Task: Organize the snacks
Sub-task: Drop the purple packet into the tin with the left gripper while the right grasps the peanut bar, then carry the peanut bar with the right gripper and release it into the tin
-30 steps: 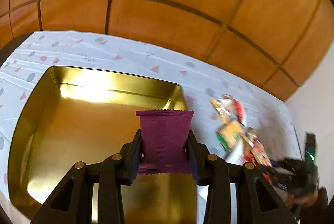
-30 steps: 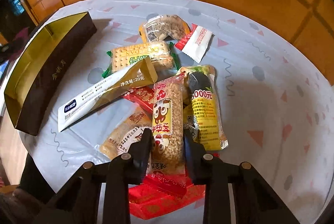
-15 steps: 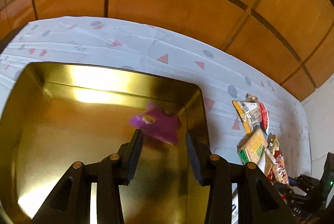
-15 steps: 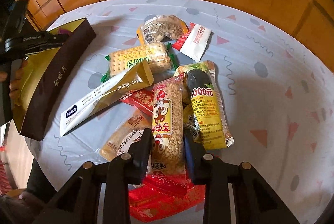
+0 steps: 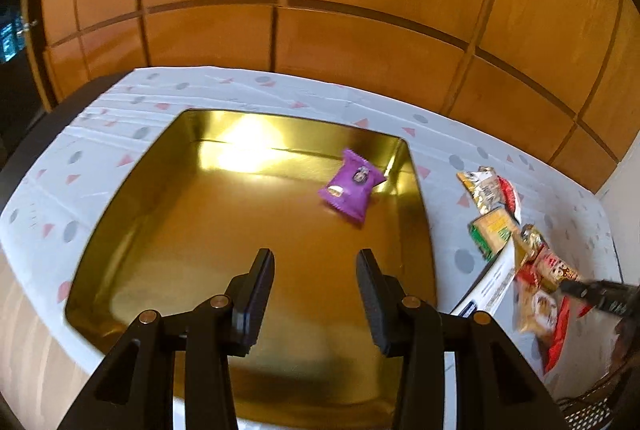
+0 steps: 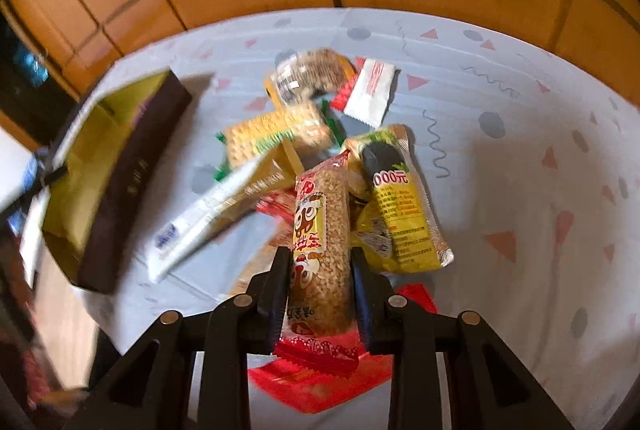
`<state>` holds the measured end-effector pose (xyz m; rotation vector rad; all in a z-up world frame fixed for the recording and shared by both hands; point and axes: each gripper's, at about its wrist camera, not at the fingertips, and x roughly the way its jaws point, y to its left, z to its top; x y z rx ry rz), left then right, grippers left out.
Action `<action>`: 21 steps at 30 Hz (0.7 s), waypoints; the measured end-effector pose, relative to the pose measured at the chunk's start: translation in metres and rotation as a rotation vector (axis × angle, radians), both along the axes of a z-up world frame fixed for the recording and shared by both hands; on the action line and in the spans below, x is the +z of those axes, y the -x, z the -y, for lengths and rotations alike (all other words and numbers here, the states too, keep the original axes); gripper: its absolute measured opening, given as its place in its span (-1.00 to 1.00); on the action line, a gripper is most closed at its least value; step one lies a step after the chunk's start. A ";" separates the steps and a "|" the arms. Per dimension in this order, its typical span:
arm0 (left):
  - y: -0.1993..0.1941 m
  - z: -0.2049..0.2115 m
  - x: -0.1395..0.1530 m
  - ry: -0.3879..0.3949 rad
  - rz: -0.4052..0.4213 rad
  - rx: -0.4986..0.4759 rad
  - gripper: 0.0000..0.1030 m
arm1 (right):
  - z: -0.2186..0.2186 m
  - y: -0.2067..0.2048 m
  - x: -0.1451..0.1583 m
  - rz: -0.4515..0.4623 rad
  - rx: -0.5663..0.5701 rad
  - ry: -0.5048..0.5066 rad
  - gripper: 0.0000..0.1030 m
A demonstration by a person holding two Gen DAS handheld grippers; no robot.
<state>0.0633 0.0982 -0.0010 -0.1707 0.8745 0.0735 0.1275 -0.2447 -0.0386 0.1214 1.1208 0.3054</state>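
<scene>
Right wrist view: my right hand-held gripper (image 6: 320,282) clamps the puffed-rice bar (image 6: 320,230).
Yellow packet (image 6: 400,197): reads "000元".
Left hand-held gripper (image 5: 316,290): jaws apart, nothing between them.

The worktop (image 6: 520,157) had a white cloth (image 5: 100,149) on it, with pink triangles, grey dots and squiggly lines. A big gold box (image 5: 192,230) sat on the cloth; its outside wall looked dark brown in the right wrist view. To the right of the box lay a heap of snacks (image 6: 320,157). A cracker pack (image 6: 276,133) lay in the heap near the box. A long white and gold packet (image 6: 216,213) lay closest to the box. A white and red packet (image 6: 372,91) lay on the far side of the heap. A yellow packet (image 6: 400,205) lay farthest from the box.
</scene>
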 end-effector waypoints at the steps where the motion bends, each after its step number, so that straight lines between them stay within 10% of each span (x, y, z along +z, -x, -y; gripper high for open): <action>1: 0.005 -0.003 0.000 -0.005 -0.001 0.013 -0.17 | -0.004 0.003 0.005 0.006 0.002 -0.020 -0.46; 21: 0.039 -0.044 -0.002 0.030 0.009 0.116 -0.17 | -0.176 0.003 0.043 0.060 0.178 -0.106 -0.47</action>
